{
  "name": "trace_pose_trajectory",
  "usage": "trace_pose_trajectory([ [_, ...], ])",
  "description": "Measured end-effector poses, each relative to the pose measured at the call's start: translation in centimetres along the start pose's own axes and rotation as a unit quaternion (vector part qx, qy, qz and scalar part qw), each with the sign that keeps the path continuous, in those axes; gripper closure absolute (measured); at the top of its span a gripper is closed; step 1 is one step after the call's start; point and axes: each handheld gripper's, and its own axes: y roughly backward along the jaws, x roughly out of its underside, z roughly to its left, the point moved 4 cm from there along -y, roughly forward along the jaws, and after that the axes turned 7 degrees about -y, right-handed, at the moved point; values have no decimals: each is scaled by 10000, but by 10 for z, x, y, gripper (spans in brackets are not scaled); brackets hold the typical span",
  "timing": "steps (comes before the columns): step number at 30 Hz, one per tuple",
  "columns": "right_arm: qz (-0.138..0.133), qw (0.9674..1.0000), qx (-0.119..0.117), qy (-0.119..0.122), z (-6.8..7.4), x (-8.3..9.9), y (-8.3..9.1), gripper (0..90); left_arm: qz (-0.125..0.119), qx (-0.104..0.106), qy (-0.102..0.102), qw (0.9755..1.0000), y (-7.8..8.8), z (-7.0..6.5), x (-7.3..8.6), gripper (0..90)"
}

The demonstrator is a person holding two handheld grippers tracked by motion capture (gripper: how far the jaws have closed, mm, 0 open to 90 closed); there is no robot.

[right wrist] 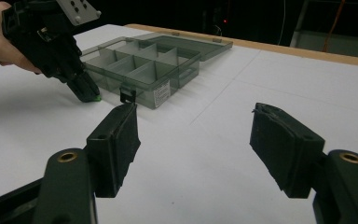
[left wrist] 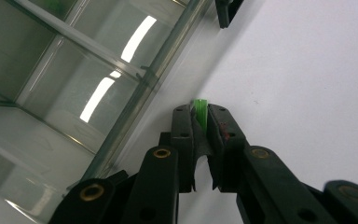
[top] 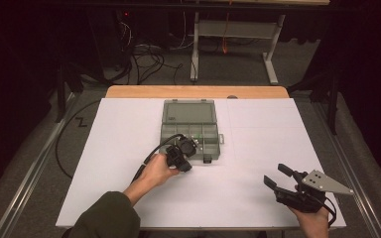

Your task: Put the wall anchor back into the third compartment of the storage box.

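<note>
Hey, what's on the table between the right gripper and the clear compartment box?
Nothing: in the right gripper view, bare white table runs from the open right gripper up to the compartment box.

L gripper (top: pixel 184 148): black body, thick black cable off the rear, grey plate w/ small holes on top. Its jaws are black, w/ brass-coloured pivot rivets on the links. R gripper (top: pixel 279 177): black, grey three-cornered plate w/ holes, thin black cable at the rear; rough black pads (right wrist: pixel 121 135), brass rivets. Person: dark olive-green long sleeve (top: pixel 106 215) on L arm.
</note>
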Motion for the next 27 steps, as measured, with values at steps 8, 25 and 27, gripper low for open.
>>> trace_pose_trajectory([
  [8,-9,10000,2,3,0,0,0,342,9,-27,-39,10000,0,-1,0,834],
  [25,-17,10000,3,35,2,-1,0,341,-278,147,-21,9995,21,1,-6,835],
  [27,-27,10000,0,14,1,-1,0,340,-296,157,-2,9994,23,2,-7,836],
])
